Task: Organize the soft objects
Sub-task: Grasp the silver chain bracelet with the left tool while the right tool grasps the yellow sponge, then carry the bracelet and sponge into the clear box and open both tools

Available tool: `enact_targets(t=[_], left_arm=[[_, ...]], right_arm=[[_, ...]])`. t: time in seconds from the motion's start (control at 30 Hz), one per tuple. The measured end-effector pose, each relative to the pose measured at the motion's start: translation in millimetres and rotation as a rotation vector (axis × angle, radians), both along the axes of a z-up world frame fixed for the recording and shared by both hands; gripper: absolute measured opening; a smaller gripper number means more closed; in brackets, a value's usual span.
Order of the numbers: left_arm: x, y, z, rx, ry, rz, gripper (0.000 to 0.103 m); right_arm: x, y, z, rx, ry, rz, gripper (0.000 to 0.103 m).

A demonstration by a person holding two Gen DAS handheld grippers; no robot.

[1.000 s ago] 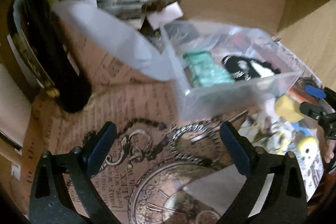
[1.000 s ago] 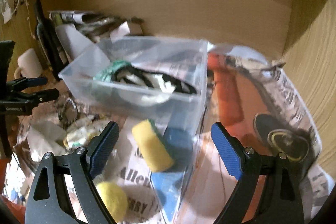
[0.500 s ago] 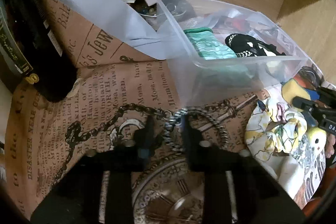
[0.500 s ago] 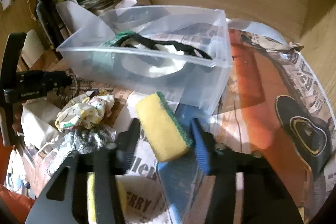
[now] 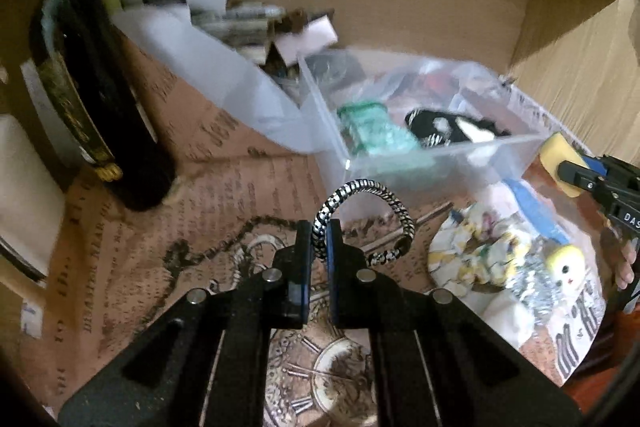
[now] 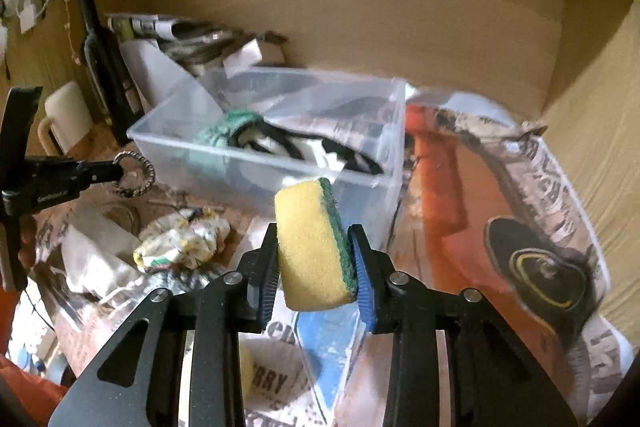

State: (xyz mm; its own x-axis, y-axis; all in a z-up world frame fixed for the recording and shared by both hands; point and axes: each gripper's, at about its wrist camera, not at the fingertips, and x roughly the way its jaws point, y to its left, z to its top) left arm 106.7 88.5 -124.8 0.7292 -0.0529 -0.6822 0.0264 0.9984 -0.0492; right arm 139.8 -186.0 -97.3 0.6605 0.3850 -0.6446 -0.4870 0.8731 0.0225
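Left gripper (image 5: pixel 319 242) pinched tight on the striped band (image 5: pixel 366 217), right gripper (image 6: pixel 314 259) closing further on the sponge (image 6: pixel 314 247), both lifted just short of the bin (image 6: pixel 264 151), where the thin band could slip out or the squashed sponge spring free.

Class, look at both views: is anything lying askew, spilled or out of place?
Yes. A floral scrunchie and a small yellow doll lie loose on the paper in front of the clear box, not inside it with the green and black-and-white items. Nothing looks spilled or damaged.
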Motion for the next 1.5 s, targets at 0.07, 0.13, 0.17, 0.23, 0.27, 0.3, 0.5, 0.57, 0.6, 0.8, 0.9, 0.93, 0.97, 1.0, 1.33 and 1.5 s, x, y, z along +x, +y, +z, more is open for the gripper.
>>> enact_targets(t=[0.07, 0.13, 0.17, 0.23, 0.27, 0.3, 0.5, 0.57, 0.6, 0.8, 0.9, 0.93, 0.97, 1.0, 1.33, 1.5], left_arm=[[-5.7, 0.1, 11.8, 0.0, -0.034, -0.001, 0.006], [-8.8, -0.9, 22.8, 0.001, -0.064, -0.002, 0.006], [-10.3, -1.8, 27.8, 0.002, -0.079, -0.004, 0.006], [-13.5, -2.6, 37.2, 0.004, -0.104, -0.003, 0.006], [-12.8, -3.2, 41.1, 0.003, -0.115, -0.003, 0.006], [-11.6, -3.3, 45.3, 0.001, -0.125, -0.001, 0.006], [8.4, -5.7, 59.6, -0.023, -0.169, 0.001, 0.006], [17.6, -7.8, 63.3, -0.031, -0.174, -0.003, 0.006], [22.0, -9.2, 64.5, -0.034, -0.172, -0.007, 0.006], [52.6, -20.0, 63.6, -0.036, -0.146, -0.033, 0.006], [63.9, -25.4, 58.9, -0.029, -0.128, -0.045, 0.006], [68.4, -27.5, 56.6, -0.023, -0.12, -0.048, 0.006], [73.0, -29.4, 53.7, -0.016, -0.109, -0.051, 0.006], [77.4, -30.7, 50.7, -0.015, -0.097, -0.054, 0.006], [110.0, -43.9, 17.2, 0.022, 0.005, -0.076, 0.006], [117.4, -46.9, 7.4, 0.035, 0.023, -0.075, 0.006]], right_arm=[[-2.6, -2.0, 7.8, 0.008, -0.027, -0.007, 0.03], [-3.6, -3.2, 15.2, 0.022, -0.051, -0.015, 0.03], [-4.3, -4.6, 18.0, 0.027, -0.061, -0.016, 0.03], [-4.4, -5.2, 24.4, 0.038, -0.083, -0.023, 0.03], [-4.0, -5.6, 26.8, 0.044, -0.091, -0.025, 0.03], [-3.7, -6.1, 29.3, 0.049, -0.1, -0.027, 0.03], [5.6, -3.5, 46.2, 0.094, -0.154, -0.041, 0.03], [9.6, -2.8, 49.5, 0.106, -0.162, -0.041, 0.031], [12.3, -1.8, 50.8, 0.108, -0.167, -0.043, 0.031], [30.7, 11.2, 53.5, 0.093, -0.178, -0.041, 0.031], [39.5, 19.0, 50.4, 0.082, -0.167, -0.028, 0.031], [42.9, 22.4, 48.4, 0.079, -0.159, -0.022, 0.031], [46.7, 25.5, 46.0, 0.075, -0.149, -0.014, 0.031], [50.4, 28.5, 43.5, 0.072, -0.138, -0.01, 0.031], [80.6, 52.9, 12.5, 0.017, -0.036, 0.009, 0.031], [89.8, 59.5, -3.1, -0.018, 0.014, 0.013, 0.031]])
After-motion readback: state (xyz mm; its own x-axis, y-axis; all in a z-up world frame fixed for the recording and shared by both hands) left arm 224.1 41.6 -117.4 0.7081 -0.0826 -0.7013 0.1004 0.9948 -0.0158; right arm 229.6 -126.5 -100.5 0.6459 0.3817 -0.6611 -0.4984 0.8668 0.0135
